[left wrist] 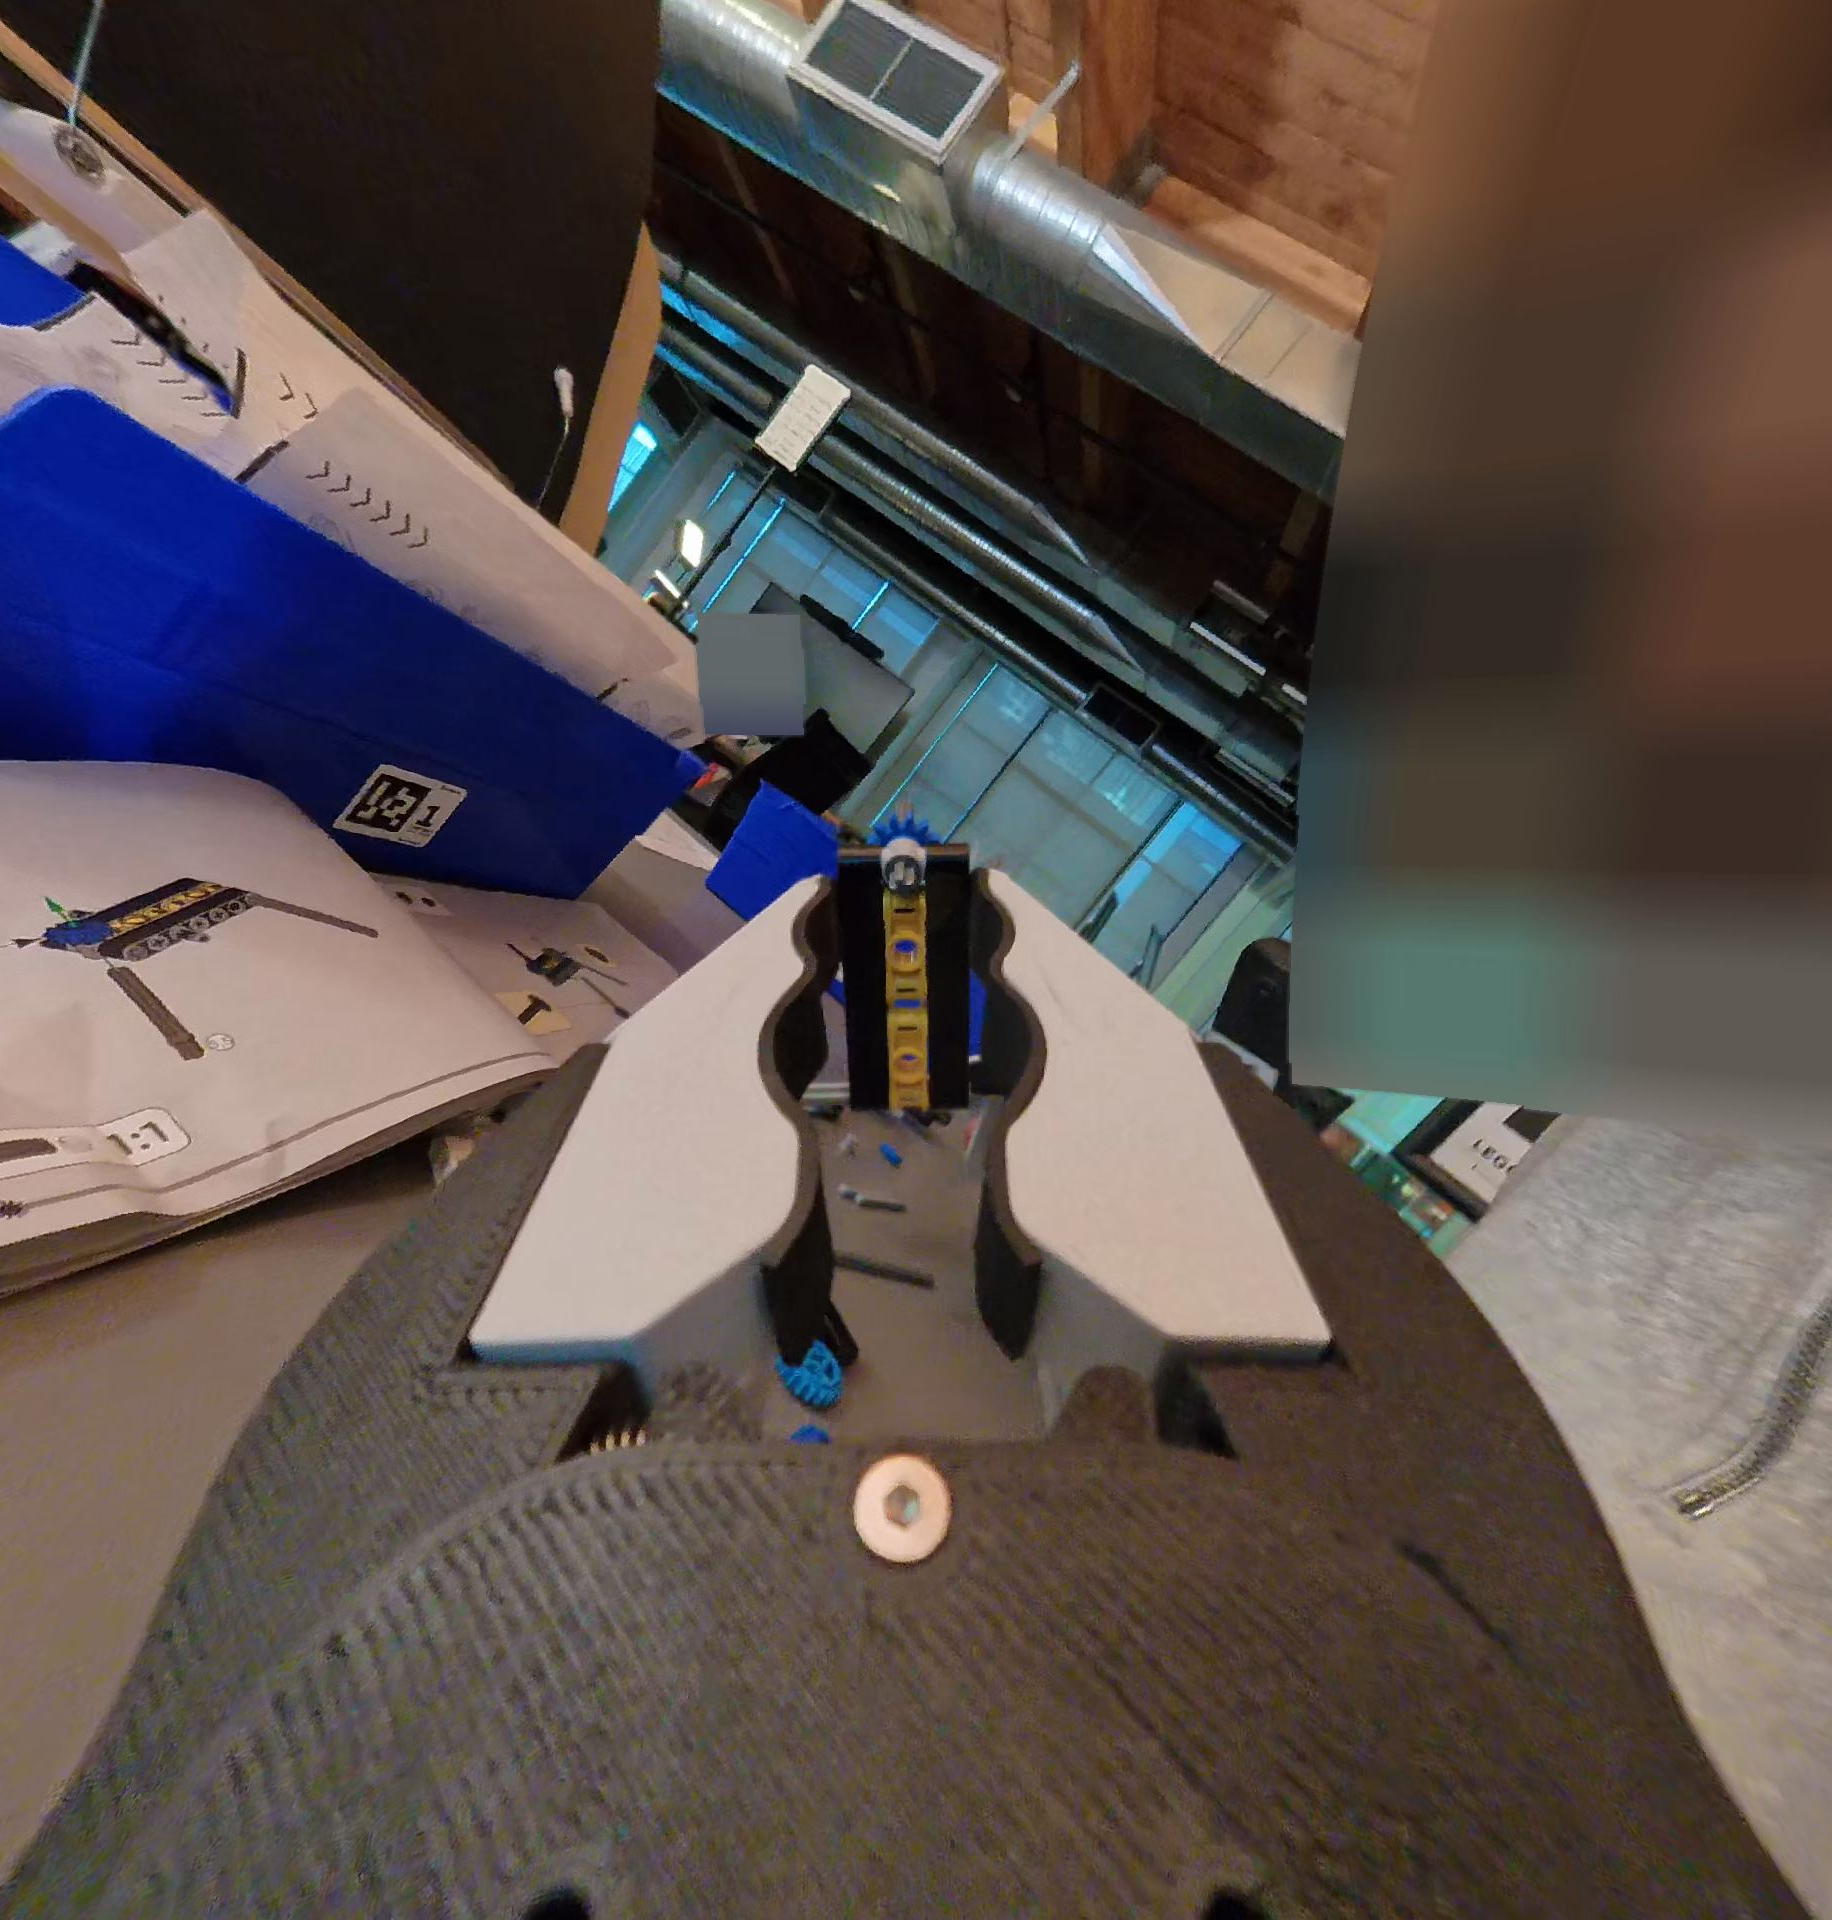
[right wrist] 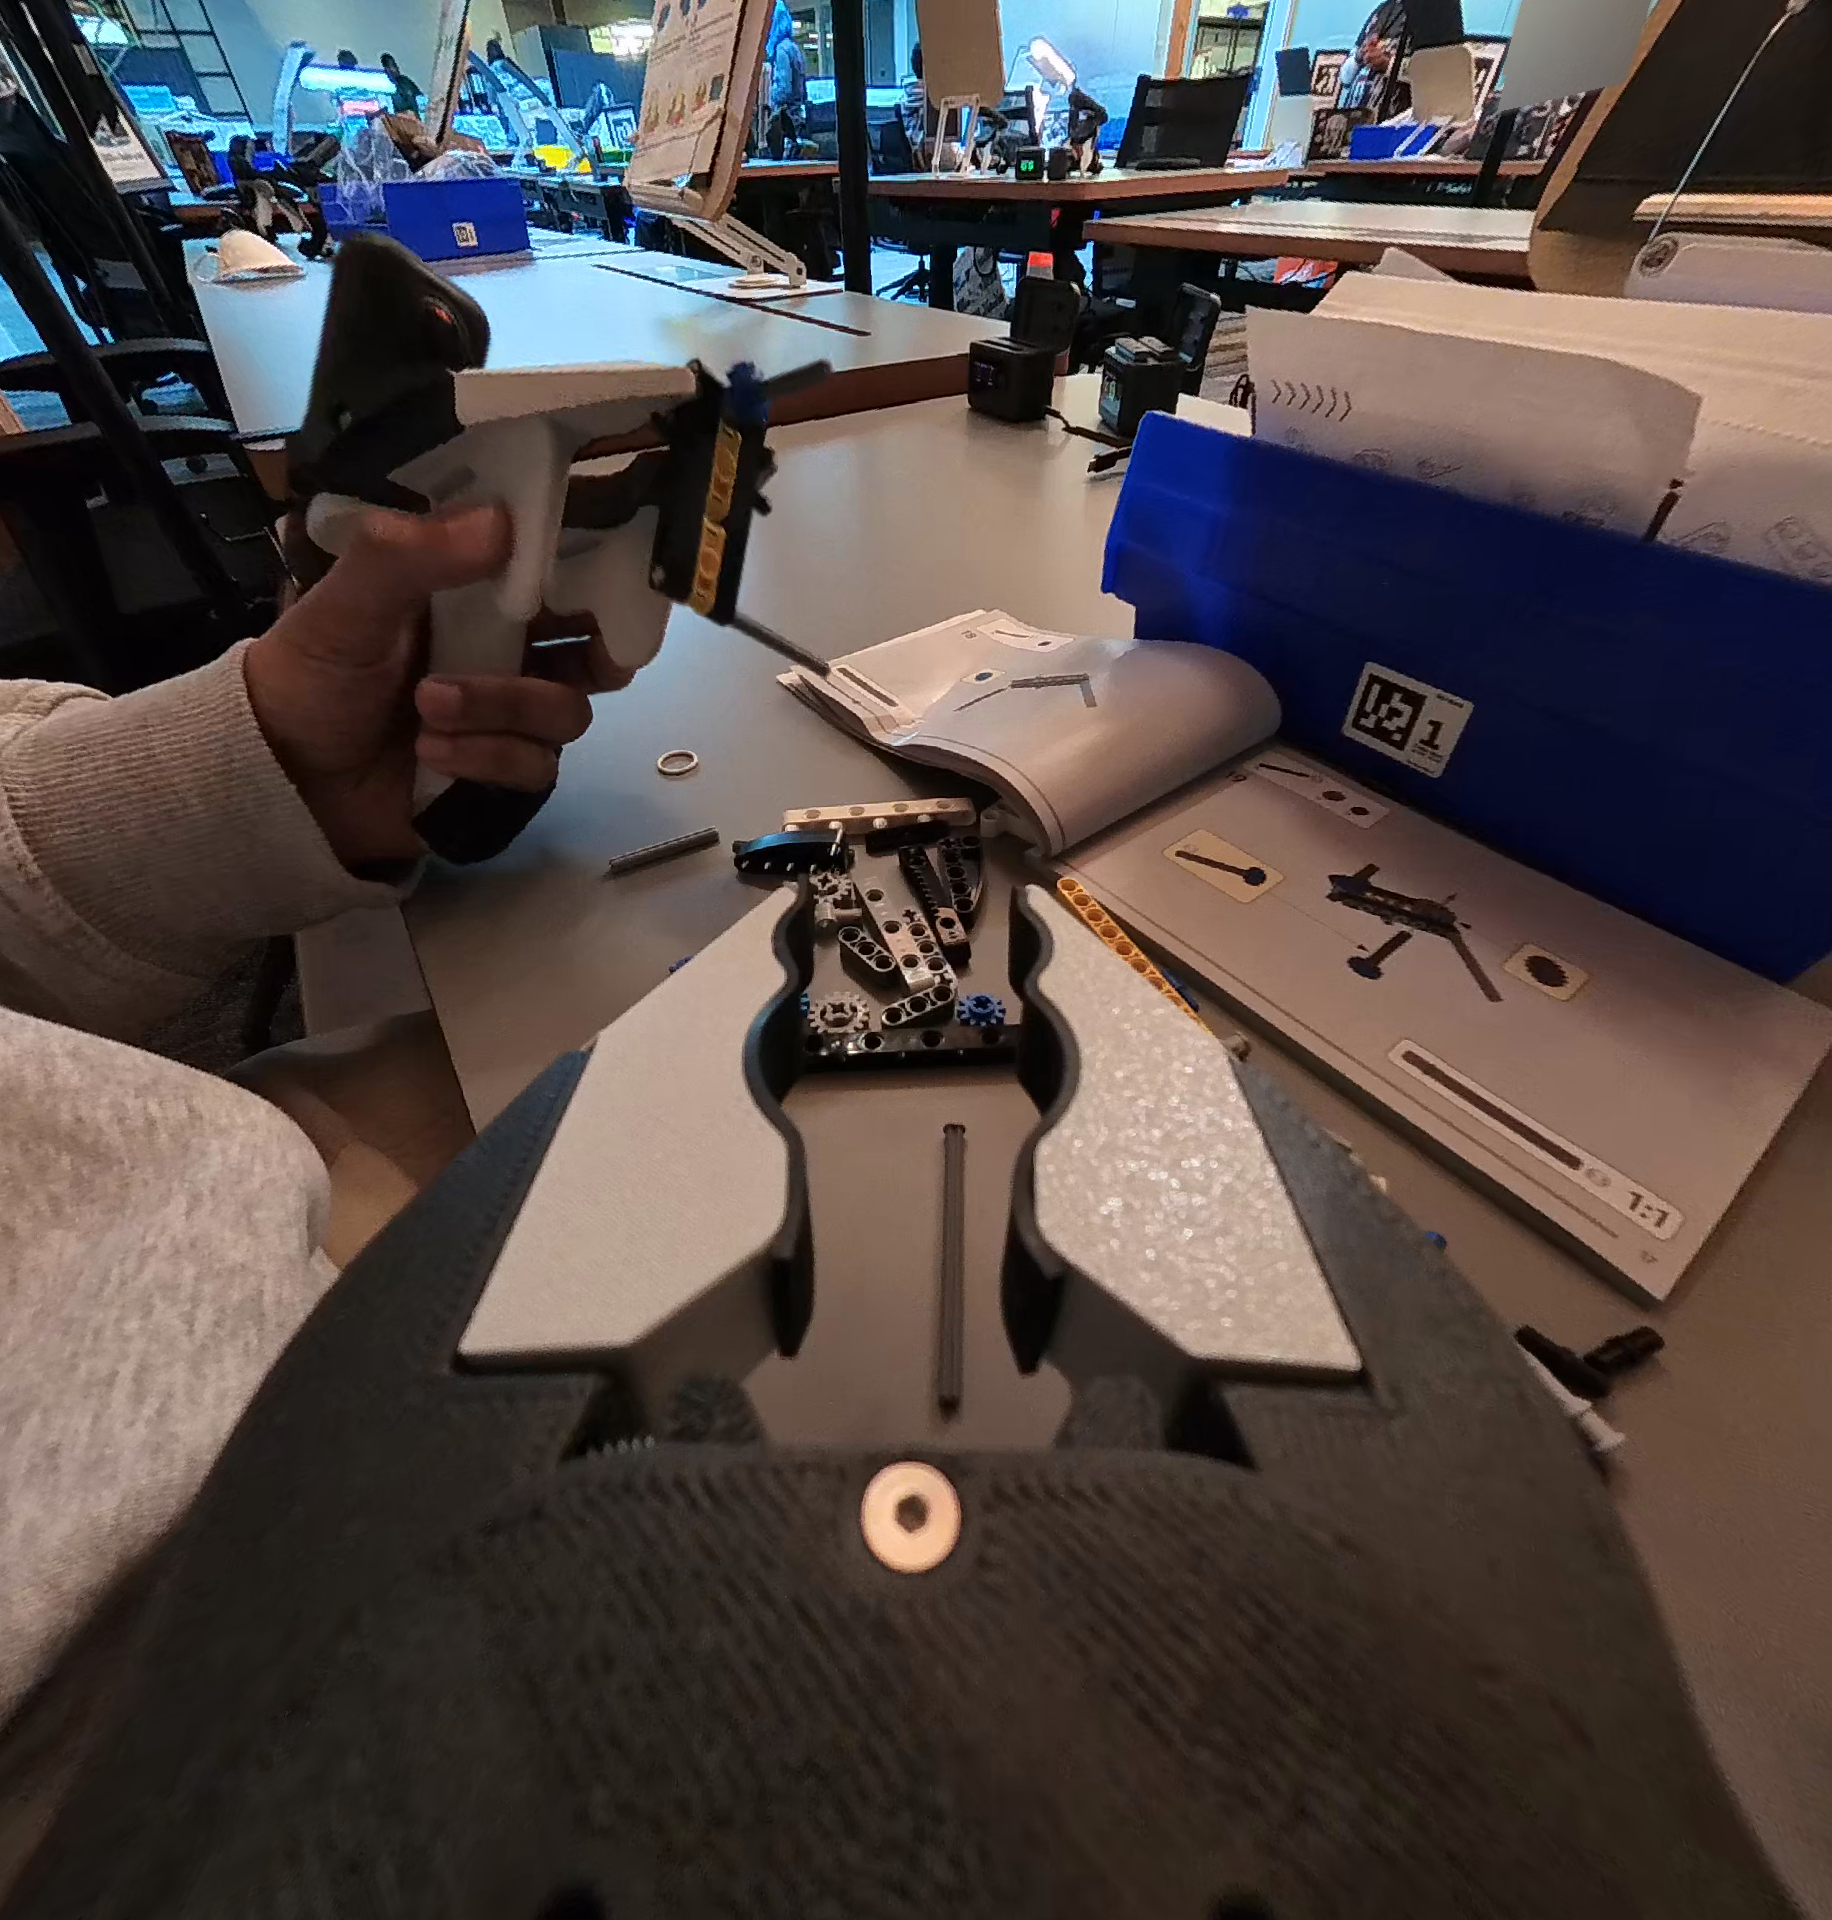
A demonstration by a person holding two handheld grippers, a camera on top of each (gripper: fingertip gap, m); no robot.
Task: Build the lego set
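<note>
My left gripper (left wrist: pixel 904 904) is shut on a black-and-yellow lego assembly (left wrist: pixel 904 997) with a blue gear (left wrist: pixel 891 828) at its far end, and holds it up in the air, tilted upward. In the right wrist view the left gripper (right wrist: pixel 683 488) shows at upper left, held by a hand (right wrist: pixel 424 665), with the assembly (right wrist: pixel 723 488) and an axle sticking out below it. My right gripper (right wrist: pixel 907 914) is open and empty, low over the table, its tips by a pile of loose black and grey lego parts (right wrist: pixel 896 956). A long dark axle (right wrist: pixel 951 1268) lies on the table between its fingers.
A blue bin (right wrist: pixel 1514 644) with paper bags stands at the right. Open instruction booklets (right wrist: pixel 1411 997) lie in front of it, with a yellow beam (right wrist: pixel 1120 935) at their edge. A short axle (right wrist: pixel 663 850), a small ring (right wrist: pixel 677 763) and black pins (right wrist: pixel 1598 1356) lie on the grey table (right wrist: pixel 891 520).
</note>
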